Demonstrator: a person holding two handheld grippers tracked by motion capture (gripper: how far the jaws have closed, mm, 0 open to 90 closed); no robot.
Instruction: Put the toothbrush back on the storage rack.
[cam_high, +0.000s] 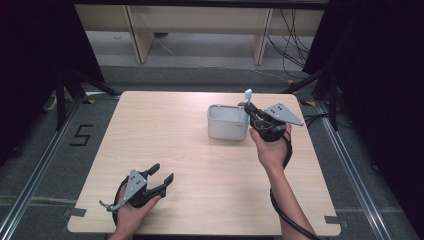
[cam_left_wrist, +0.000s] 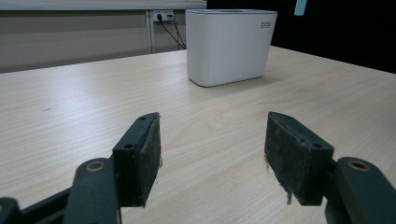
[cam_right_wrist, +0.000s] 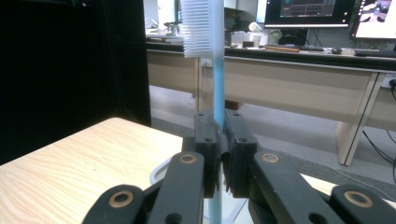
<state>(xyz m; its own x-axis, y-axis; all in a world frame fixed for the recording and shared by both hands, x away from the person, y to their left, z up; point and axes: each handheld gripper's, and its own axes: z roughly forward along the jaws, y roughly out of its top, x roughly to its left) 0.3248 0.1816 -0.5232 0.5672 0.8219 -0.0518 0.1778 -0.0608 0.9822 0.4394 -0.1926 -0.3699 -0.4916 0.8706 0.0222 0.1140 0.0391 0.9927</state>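
A white rectangular holder (cam_high: 227, 122) stands on the wooden table (cam_high: 190, 165), right of centre; the left gripper view has the holder (cam_left_wrist: 229, 46) ahead. My right gripper (cam_high: 249, 106) is beside the holder's right rim, shut on a light blue toothbrush (cam_high: 248, 95) held upright with its white bristle head on top. The right gripper view has the toothbrush (cam_right_wrist: 215, 70) clamped between the two pads (cam_right_wrist: 205, 140), its handle running down past them toward the holder's rim (cam_right_wrist: 161, 170). My left gripper (cam_high: 164, 174) rests near the table's front left, open, with nothing between its pads (cam_left_wrist: 149, 154).
The table's right edge lies a hand's width beyond my right gripper. Desks (cam_high: 200, 25) and trailing cables (cam_high: 292, 45) stand behind the table, black curtains (cam_high: 380, 75) to both sides. A floor mark reading 5 (cam_high: 82, 135) lies left of the table.
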